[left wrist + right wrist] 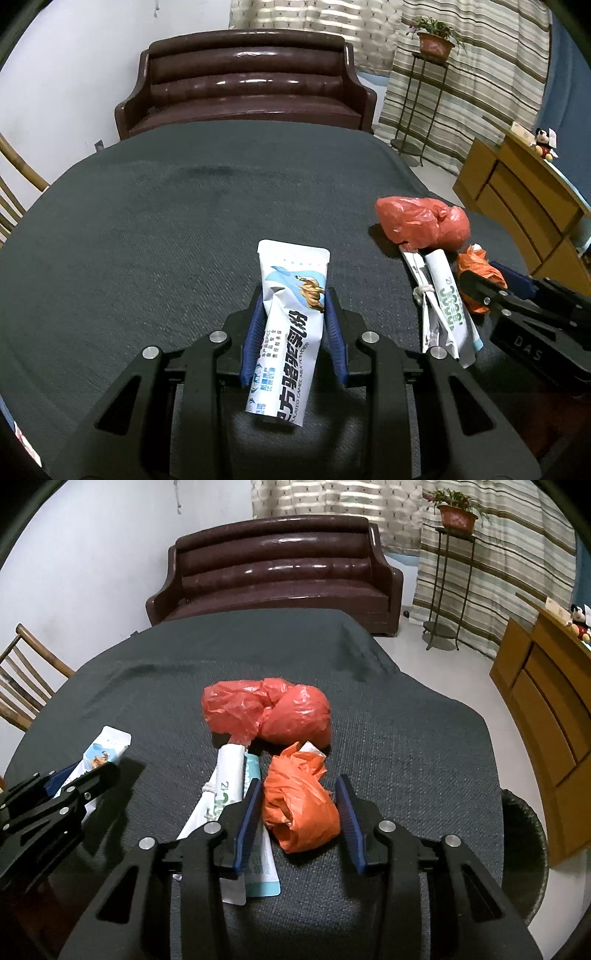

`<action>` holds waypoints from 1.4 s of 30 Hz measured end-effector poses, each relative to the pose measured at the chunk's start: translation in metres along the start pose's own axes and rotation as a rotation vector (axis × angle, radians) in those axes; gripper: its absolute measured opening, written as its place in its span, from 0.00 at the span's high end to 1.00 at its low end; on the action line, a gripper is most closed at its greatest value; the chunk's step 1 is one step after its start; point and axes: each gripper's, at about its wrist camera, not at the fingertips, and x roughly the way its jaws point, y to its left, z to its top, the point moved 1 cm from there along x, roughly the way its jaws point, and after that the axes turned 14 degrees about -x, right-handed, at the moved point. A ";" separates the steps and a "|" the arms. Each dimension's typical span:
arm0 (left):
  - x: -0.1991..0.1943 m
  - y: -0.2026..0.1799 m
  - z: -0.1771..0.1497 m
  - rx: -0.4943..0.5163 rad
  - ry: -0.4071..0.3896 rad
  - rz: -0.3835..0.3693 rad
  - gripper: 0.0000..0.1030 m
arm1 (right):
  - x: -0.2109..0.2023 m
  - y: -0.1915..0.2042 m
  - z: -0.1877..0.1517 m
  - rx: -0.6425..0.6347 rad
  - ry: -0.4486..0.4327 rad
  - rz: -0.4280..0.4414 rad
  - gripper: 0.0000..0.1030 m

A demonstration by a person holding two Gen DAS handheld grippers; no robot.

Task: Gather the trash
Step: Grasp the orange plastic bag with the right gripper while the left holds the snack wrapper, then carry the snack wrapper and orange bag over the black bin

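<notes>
**A:** Left gripper [295, 306] status?

**B:** Clamped on the white camel-milk powder sachet [291, 328]. Both blue pads [255, 332] pressed against its sides, sachet pinched and creased at the grip. It ran lengthwise between the jaws, top end sticking out past the tips over the dark grey tablecloth [147, 221], bottom end back toward the camera.

**A:** Right gripper [301, 797]?

**B:** Partly open, straddling the orange crumpled plastic bag [299, 805]. Bag sat on the cloth between the jaws. Left pad looked at or very near the bag's edge, right pad had a visible gap. Not gripping it.

**A:** Rest of the trash?

**B:** Red knotted plastic bag [266, 710] on the cloth just beyond the orange one, close to touching. Bundle of white and teal paper wrappers [229, 775] tied with string lay just left of the orange bag, partly under the right gripper's left finger. From the left wrist view, the same pile was off to the right: red bag [424, 221], wrappers [443, 299], orange bag [476, 273] with the right gripper around it.

**A:** Surroundings?

**B:** Brown leather sofa [243, 81] behind the table, wooden cabinet [546, 701] on the right, dark woven basket [524, 849] at the table's right edge.
</notes>
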 end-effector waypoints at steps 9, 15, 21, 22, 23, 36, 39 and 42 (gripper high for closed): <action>-0.003 -0.001 -0.002 -0.002 -0.008 -0.016 0.70 | -0.007 0.001 -0.007 0.006 -0.014 -0.014 0.62; -0.014 -0.010 -0.008 0.005 -0.027 -0.035 0.70 | -0.026 -0.006 -0.016 0.013 -0.042 -0.047 0.62; -0.026 -0.029 -0.019 0.024 -0.041 -0.070 0.70 | -0.049 -0.022 -0.032 0.037 -0.062 -0.098 0.62; -0.027 -0.032 -0.020 0.028 -0.041 -0.076 0.70 | -0.055 -0.026 -0.037 0.046 -0.065 -0.110 0.62; -0.030 -0.039 -0.023 0.033 -0.044 -0.083 0.70 | -0.058 -0.029 -0.040 0.052 -0.066 -0.117 0.62; -0.045 -0.119 -0.058 0.158 -0.041 -0.186 0.70 | -0.093 -0.089 -0.087 0.155 -0.067 -0.229 0.62; -0.045 -0.138 -0.066 0.185 -0.041 -0.206 0.70 | -0.097 -0.100 -0.094 0.174 -0.067 -0.247 0.62; -0.045 -0.152 -0.074 0.209 -0.040 -0.223 0.70 | -0.100 -0.109 -0.101 0.191 -0.067 -0.262 0.62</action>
